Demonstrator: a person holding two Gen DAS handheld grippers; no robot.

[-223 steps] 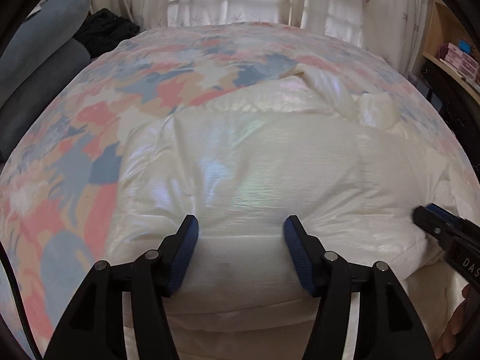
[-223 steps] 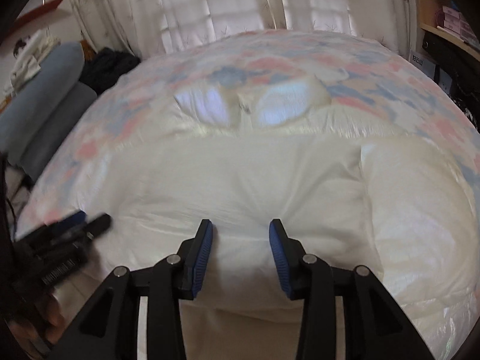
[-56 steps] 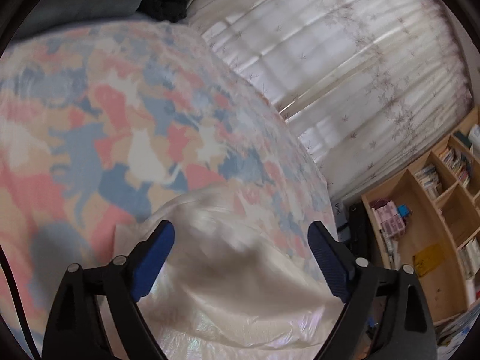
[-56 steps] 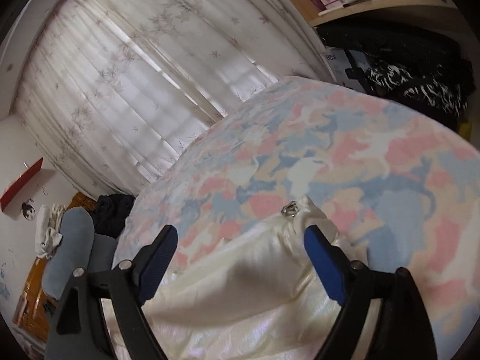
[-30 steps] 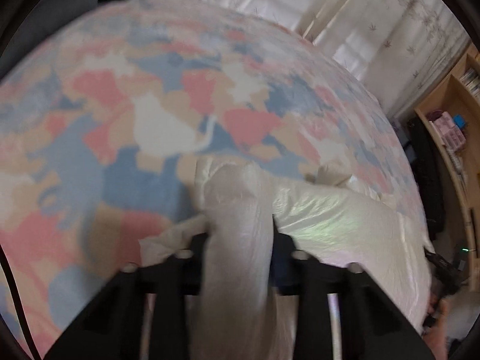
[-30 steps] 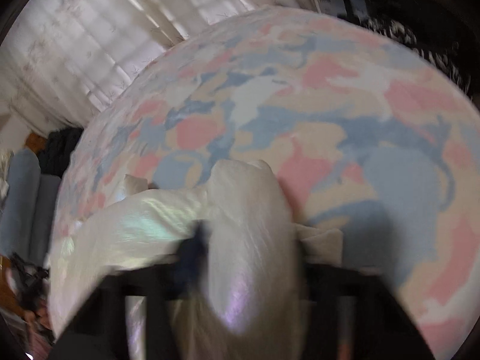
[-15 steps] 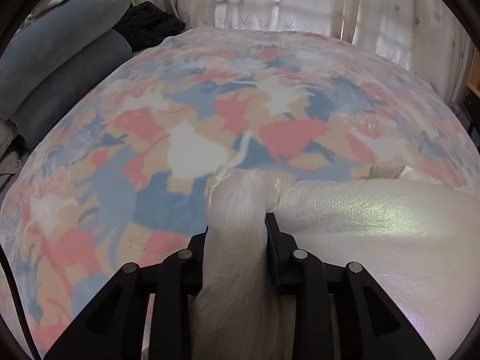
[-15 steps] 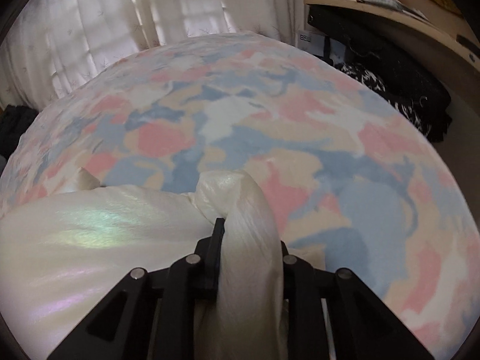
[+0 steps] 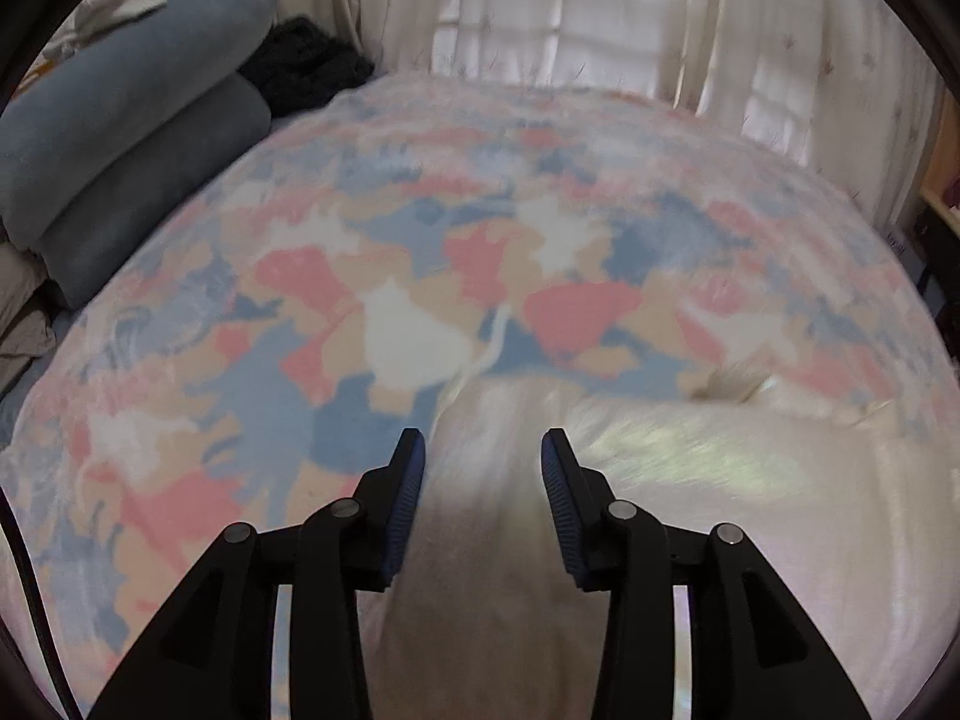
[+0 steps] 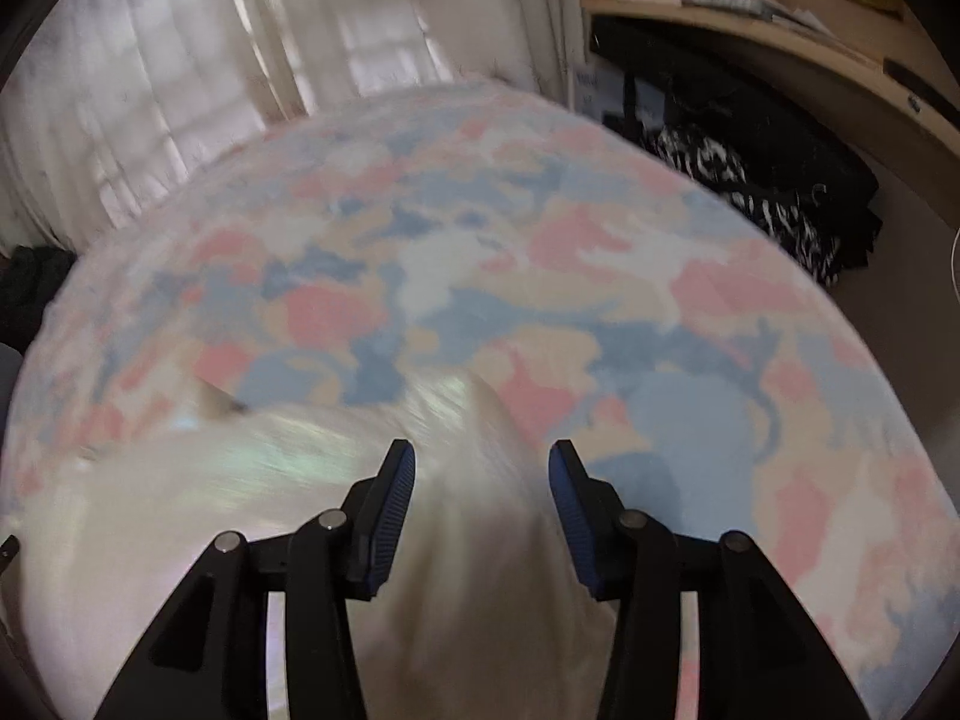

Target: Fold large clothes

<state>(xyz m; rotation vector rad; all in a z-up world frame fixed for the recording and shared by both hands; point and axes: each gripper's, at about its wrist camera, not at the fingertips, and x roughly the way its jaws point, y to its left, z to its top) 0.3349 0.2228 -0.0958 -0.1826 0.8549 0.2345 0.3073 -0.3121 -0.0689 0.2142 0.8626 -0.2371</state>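
In the left wrist view the left gripper (image 9: 483, 468) has its blue fingers (image 9: 403, 498) parting, with a hump of the cream jacket (image 9: 690, 516) between them but no longer pinched, the bulk spreading toward 4 o'clock over the cat-print bedspread (image 9: 300, 312). In the right wrist view the right gripper (image 10: 482, 474) is likewise opening around a loose ridge of the jacket, which spreads toward 8 o'clock. I judge the slick, puffy cloth may spring back and undo the fold, or snag on a pad.

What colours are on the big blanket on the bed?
The blanket has pink, blue, tan and white patches, some cat-shaped; clearest in the left wrist view.
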